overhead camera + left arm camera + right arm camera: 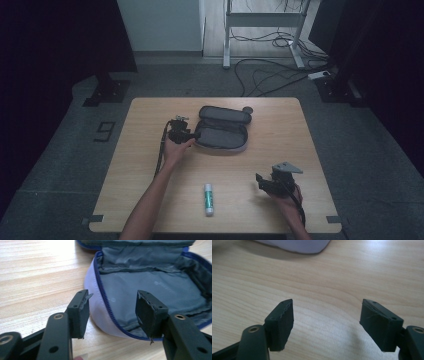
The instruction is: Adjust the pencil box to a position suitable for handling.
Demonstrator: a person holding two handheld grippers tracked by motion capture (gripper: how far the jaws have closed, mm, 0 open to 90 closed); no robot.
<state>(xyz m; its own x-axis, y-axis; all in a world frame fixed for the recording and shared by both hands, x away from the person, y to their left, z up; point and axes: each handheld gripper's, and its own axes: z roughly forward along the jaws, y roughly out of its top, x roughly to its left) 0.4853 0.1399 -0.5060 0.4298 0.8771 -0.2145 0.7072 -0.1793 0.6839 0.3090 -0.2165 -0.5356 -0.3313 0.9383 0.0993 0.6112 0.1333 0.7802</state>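
From above, 2 hand-held grippers work a wooden table (280, 130): the left gripper (192, 135) sits at the edge of 1 unzipped pencil case (222, 129), the right gripper (261, 181) near 1 glue stick (208, 199). The left gripper view shows jaws spread, straddling the case's zipper rim, its grey interior empty. The right gripper view shows jaws wide apart over bare wood, gripping nothing.

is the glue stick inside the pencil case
No, the glue stick lies on the bare table near its front edge, well apart from the open pencil case farther back.
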